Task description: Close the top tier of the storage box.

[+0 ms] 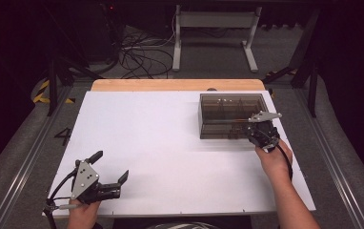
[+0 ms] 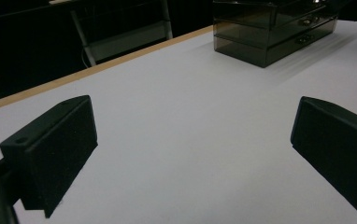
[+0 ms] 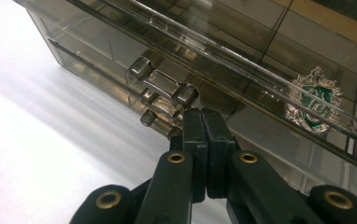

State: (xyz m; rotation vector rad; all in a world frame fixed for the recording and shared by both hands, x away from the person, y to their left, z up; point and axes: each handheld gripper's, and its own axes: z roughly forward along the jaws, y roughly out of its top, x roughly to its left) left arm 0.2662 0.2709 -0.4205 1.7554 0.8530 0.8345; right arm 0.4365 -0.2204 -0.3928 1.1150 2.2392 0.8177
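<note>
From the high view, your left gripper (image 1: pixel 112 168) sits at the near left corner of the white table (image 1: pixel 161 143), its jaws spread wide over bare surface, with nothing between them. Your right gripper (image 1: pixel 251 131) is at the front face of the smoky clear drawer box (image 1: pixel 232 114), which stands on the right side of the table toward the far edge. A wooden strip (image 1: pixel 177 85) runs along the far edge. Beyond it, a white frame (image 1: pixel 216 33) and loose cables (image 1: pixel 142 57) lie on the floor. The middle and left of the table are open.

From the left gripper view, both black jaws stand far apart above the white surface. The drawer box (image 2: pixel 274 30) is well away at upper right, its stacked drawers facing you.

From the right gripper view, your jaws are pressed together with no gap, their tips just beside the drawer handles (image 3: pixel 162 84); whether they pinch one, you cannot tell. Inside the box (image 3: pixel 260 56), a green and silver crest badge (image 3: pixel 314 100) lies to the right.
</note>
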